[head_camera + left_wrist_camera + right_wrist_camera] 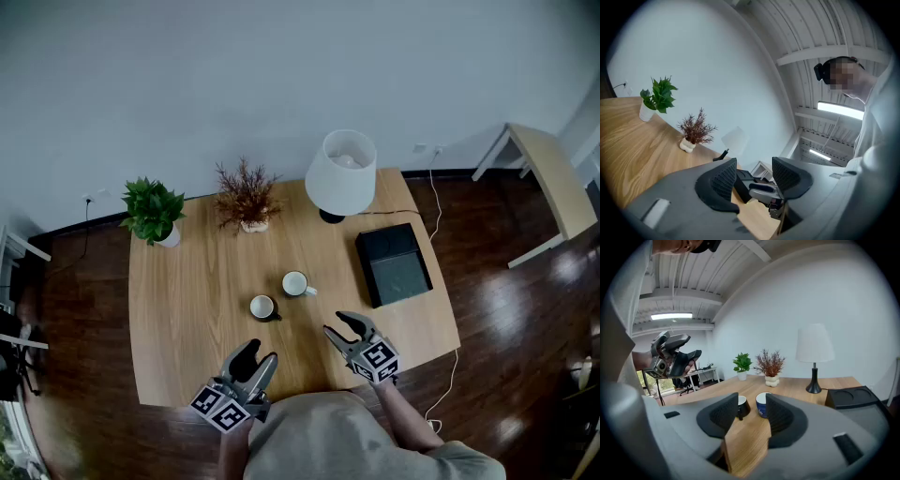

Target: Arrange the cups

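Two cups stand near the middle of the wooden table (197,309): a dark cup (263,307) and, just behind and to its right, a blue cup (296,284) with a white inside. In the right gripper view the dark cup (742,406) and the blue cup (762,404) show just past the jaws. My right gripper (337,324) hangs over the front of the table, tilted a little downward, open and holding nothing. Level at the front edge, my left gripper (261,354) has its jaws apart with nothing between them.
A white lamp (341,173) stands at the back with a black box (393,264) to its right. A dried red plant (246,197) and a green potted plant (153,211) line the back left. Dark wood floor surrounds the table, and a second table (548,178) is at far right.
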